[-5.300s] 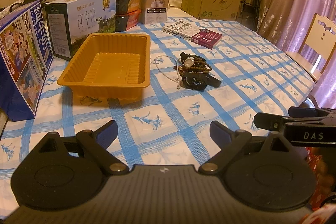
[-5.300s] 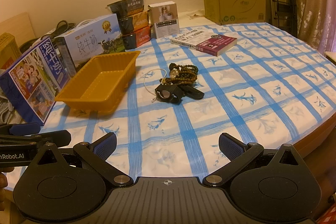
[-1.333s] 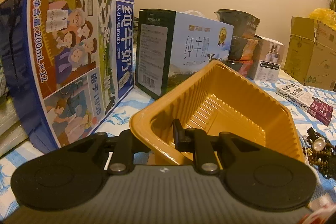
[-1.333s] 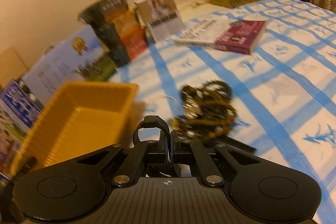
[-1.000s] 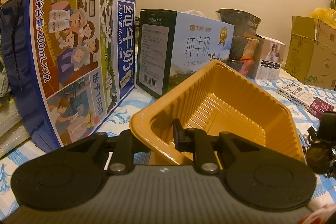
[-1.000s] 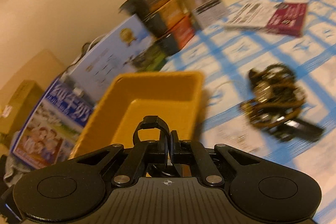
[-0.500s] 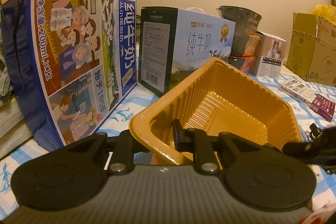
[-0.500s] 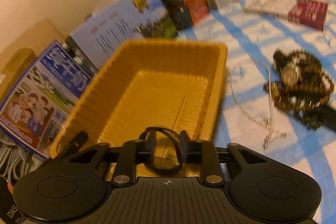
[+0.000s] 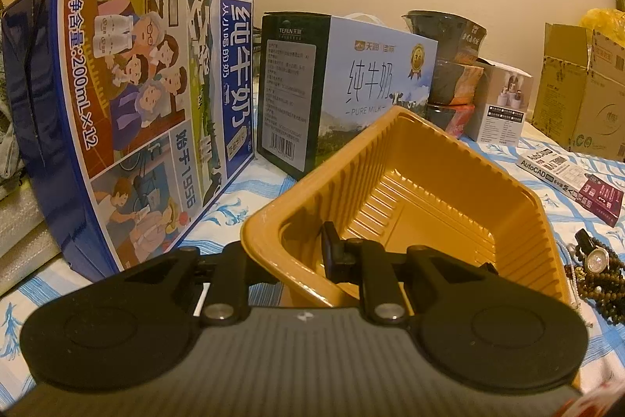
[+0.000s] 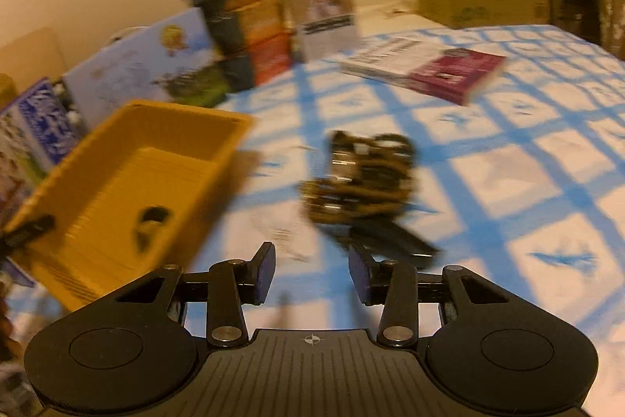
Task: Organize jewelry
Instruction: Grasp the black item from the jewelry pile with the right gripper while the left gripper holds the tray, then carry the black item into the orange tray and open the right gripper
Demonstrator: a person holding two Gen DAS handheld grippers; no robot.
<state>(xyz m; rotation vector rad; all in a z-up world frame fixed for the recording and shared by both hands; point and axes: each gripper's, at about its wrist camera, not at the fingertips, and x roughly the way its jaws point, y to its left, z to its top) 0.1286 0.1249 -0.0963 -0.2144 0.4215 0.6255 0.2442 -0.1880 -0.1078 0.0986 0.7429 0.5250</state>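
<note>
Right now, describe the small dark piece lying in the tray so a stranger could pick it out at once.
Start at the blue-checked tablecloth and find the yellow ribbed tray beside the milk cartons. On the tray's floor lies one small dark ring-shaped piece, blurred in the right wrist view. It is the only item inside the tray; the beaded jewelry pile sits outside on the cloth.

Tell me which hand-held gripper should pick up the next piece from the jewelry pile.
The right hand-held gripper: its jaws are opening with nothing between them, facing the jewelry pile. The left hand-held gripper is clamped on the yellow tray's rim, steadying it.
</note>
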